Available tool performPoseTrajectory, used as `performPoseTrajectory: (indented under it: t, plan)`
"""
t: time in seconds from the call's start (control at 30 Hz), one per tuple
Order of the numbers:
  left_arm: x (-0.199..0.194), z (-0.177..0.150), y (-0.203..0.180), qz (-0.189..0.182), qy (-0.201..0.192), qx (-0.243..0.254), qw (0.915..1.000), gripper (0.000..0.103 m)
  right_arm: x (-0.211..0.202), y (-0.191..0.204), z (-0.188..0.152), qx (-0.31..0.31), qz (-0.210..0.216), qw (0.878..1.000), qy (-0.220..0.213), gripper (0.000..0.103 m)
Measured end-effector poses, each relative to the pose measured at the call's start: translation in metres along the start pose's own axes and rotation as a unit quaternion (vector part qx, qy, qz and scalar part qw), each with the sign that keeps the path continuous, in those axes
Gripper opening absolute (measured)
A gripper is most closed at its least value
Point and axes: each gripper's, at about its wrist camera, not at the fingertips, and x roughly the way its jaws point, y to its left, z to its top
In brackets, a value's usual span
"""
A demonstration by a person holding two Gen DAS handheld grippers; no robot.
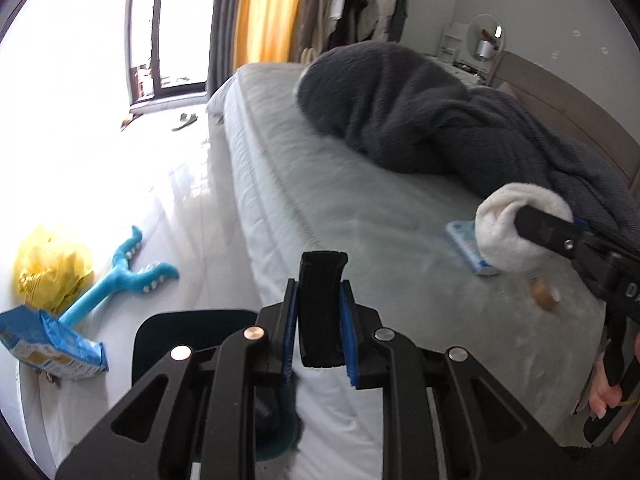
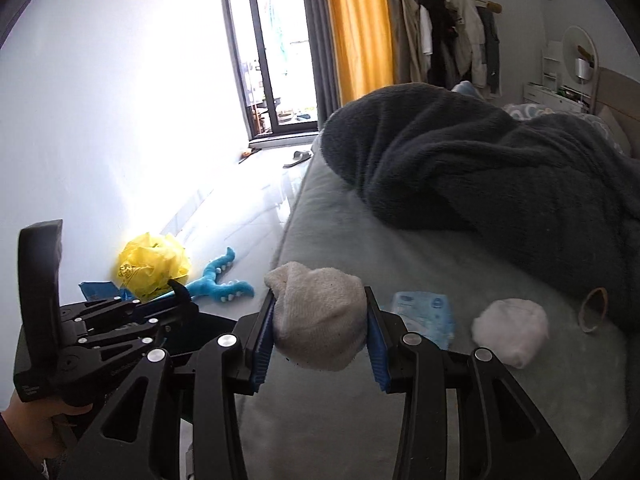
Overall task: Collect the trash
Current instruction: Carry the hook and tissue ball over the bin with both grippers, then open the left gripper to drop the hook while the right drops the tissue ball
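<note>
Gripping one balled white sock (image 2: pixel 320 316) centre-frame with my right gripper (image 2: pixel 320 336); left gripper (image 1: pixel 318 312) clamps one black flat object (image 1: pixel 322 304). One tissue pack (image 2: pixel 426 314), one white wad (image 2: pixel 510 328) on bed (image 2: pixel 360 420).

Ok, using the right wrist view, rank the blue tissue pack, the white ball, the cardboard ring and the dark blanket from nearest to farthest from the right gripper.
From the right gripper:
1. Blue tissue pack, just right of the fingers on the bed.
2. White ball, farther right.
3. Cardboard ring, at the blanket's edge.
4. Dark blanket, heaped behind.
</note>
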Motion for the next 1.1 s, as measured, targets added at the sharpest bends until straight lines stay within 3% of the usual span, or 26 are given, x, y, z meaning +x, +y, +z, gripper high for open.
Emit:
performPoseTrajectory:
  t: [0.47,0.93,1.1]
  plan:
    - [0.019,-0.031,0.072,0.038,0.088,-0.055,0.9939,0.022,0.038,0.066,0.005,-0.033,0.051,0.998,0.024,0.041]
    - [0.042,-0.077,0.141,0.051,0.187,-0.108,0.9751,0.022,0.082,0.133,-0.007,-0.057,0.099,0.991,0.069,0.041]
    - [0.041,-0.086,0.154,0.043,0.204,-0.113,0.9715,0.023,0.102,0.150,-0.015,-0.064,0.103,0.988,0.093,0.041]
